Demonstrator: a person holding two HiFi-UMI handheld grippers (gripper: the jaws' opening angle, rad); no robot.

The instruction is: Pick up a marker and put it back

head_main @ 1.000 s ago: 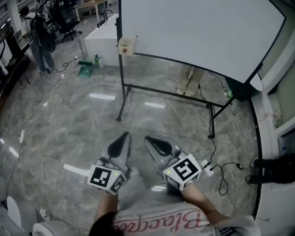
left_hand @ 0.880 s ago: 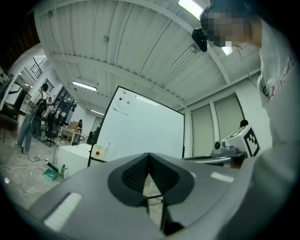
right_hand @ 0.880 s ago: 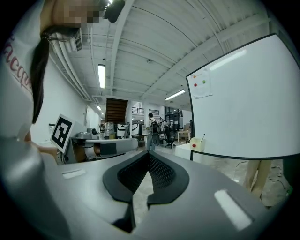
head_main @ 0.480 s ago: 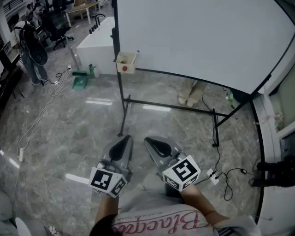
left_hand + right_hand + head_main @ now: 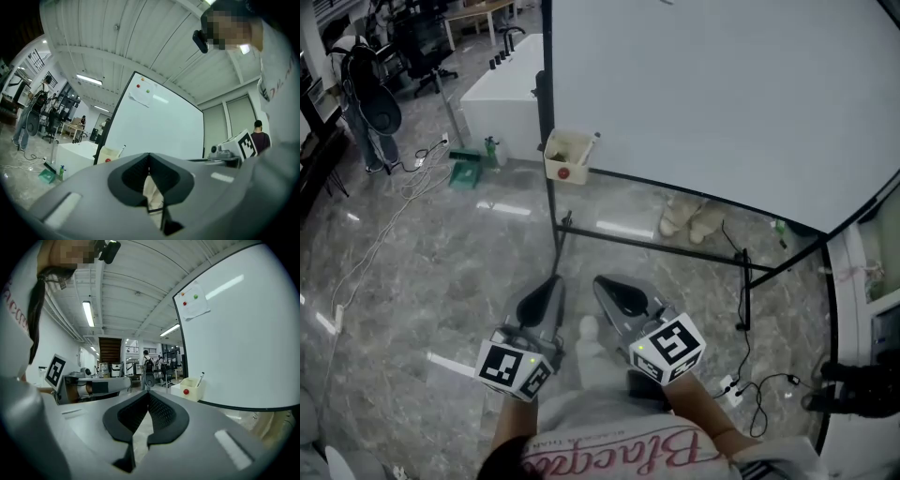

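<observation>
A marker (image 5: 592, 142) stands tilted in a cream holder box (image 5: 565, 157) fixed to the lower left edge of the whiteboard (image 5: 722, 94). The box has a red dot on its front. Both grippers are held low in front of the person, well short of the box. My left gripper (image 5: 553, 280) is shut with nothing in it, and so is my right gripper (image 5: 602, 281). The left gripper view shows the box (image 5: 108, 154) and marker (image 5: 122, 149) just beyond the shut jaws. In the right gripper view the box (image 5: 191, 389) and marker (image 5: 200, 378) lie to the right.
The whiteboard's black stand (image 5: 555, 225) has legs spreading over the marble floor. Cables and a power strip (image 5: 733, 386) lie at the right. A white counter (image 5: 502, 94), a green bottle (image 5: 492, 150) and a person with a backpack (image 5: 366, 103) are at the back left.
The whiteboard and its holder box have come nearer and lower in the head view. Both grippers keep the same pose, shut and side by side.
</observation>
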